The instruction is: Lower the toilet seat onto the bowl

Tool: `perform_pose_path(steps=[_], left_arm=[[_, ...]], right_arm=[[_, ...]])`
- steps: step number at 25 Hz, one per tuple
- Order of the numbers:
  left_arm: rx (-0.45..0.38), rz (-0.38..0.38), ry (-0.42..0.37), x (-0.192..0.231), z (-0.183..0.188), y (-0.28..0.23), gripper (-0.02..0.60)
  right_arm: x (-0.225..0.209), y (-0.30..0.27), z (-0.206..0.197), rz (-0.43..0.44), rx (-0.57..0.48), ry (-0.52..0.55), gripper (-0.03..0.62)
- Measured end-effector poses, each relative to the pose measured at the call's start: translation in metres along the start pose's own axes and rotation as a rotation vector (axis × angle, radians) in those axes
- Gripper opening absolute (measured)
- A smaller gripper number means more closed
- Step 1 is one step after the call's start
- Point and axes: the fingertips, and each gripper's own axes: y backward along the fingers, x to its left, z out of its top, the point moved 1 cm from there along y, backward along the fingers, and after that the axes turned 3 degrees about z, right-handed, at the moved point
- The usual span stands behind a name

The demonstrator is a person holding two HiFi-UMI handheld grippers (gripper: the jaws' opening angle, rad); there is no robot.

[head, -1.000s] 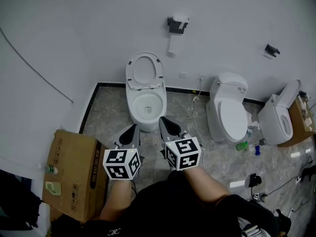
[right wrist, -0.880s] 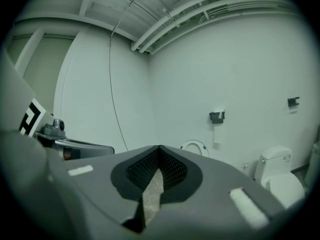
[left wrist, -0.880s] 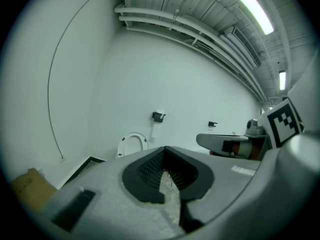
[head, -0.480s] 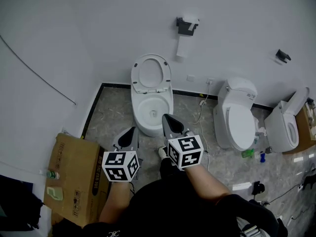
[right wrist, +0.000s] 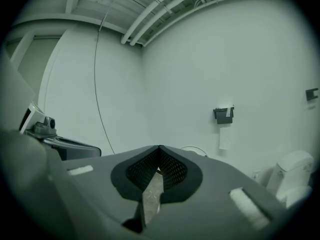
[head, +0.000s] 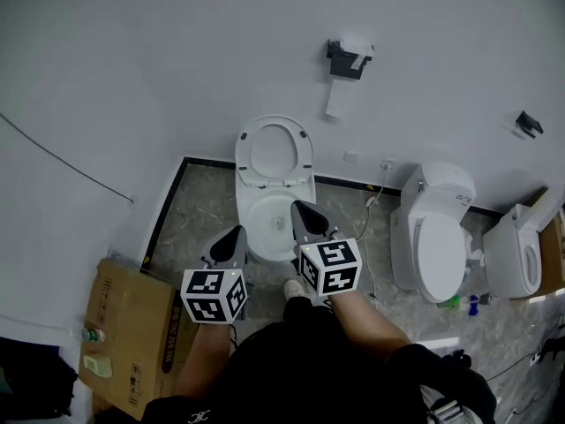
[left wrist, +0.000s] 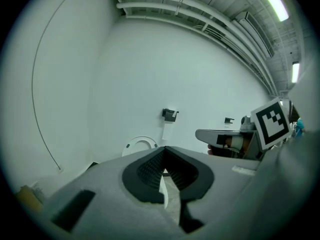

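Observation:
A white toilet stands against the wall with its seat point(head: 274, 151) raised upright over the open bowl point(head: 265, 222). My left gripper point(head: 237, 231) is shut and holds nothing; it hovers just left of the bowl's front. My right gripper point(head: 298, 207) is also shut and holds nothing, and its tip lies over the bowl's right front rim. In the left gripper view the shut tips point(left wrist: 164, 149) point toward the raised seat point(left wrist: 139, 144). In the right gripper view the shut tips point(right wrist: 159, 148) sit below the wall, and the seat's top edge point(right wrist: 194, 148) just shows.
A cardboard box point(head: 131, 336) stands on the floor at the left. Two more toilets point(head: 440, 237) point(head: 519, 254) stand to the right, with small bottles point(head: 461, 303) on the floor between them. A paper holder point(head: 349, 59) hangs on the wall above. A thin cable point(head: 66, 162) runs down the left wall.
The toilet has come lower and nearer in the head view. Both grippers have moved a little closer to the bowl and stay shut. The seat still stands upright.

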Motion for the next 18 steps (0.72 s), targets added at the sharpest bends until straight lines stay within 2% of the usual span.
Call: perform_pose_path(steps=[5, 9, 14, 18], left_arm=[[0.016, 0.019, 0.008, 0.015, 0.025, -0.063, 0.009], [0.037, 0.031, 0.028, 0.025, 0.033, -0.112, 0.009], [0.06, 0.06, 0.04, 0.036, 0.043, -0.163, 0.009], [0.087, 0.092, 0.054, 0.049, 0.044, -0.188, 0.009]], right_arm=[[-0.048, -0.056, 0.012, 0.007, 0.029, -0.004, 0.008], [-0.077, -0.098, 0.016, 0.046, 0.053, 0.036, 0.008], [-0.115, -0.157, 0.014, 0.092, 0.113, 0.156, 0.008], [-0.151, -0.208, 0.006, 0.079, 0.167, 0.299, 0.009]])
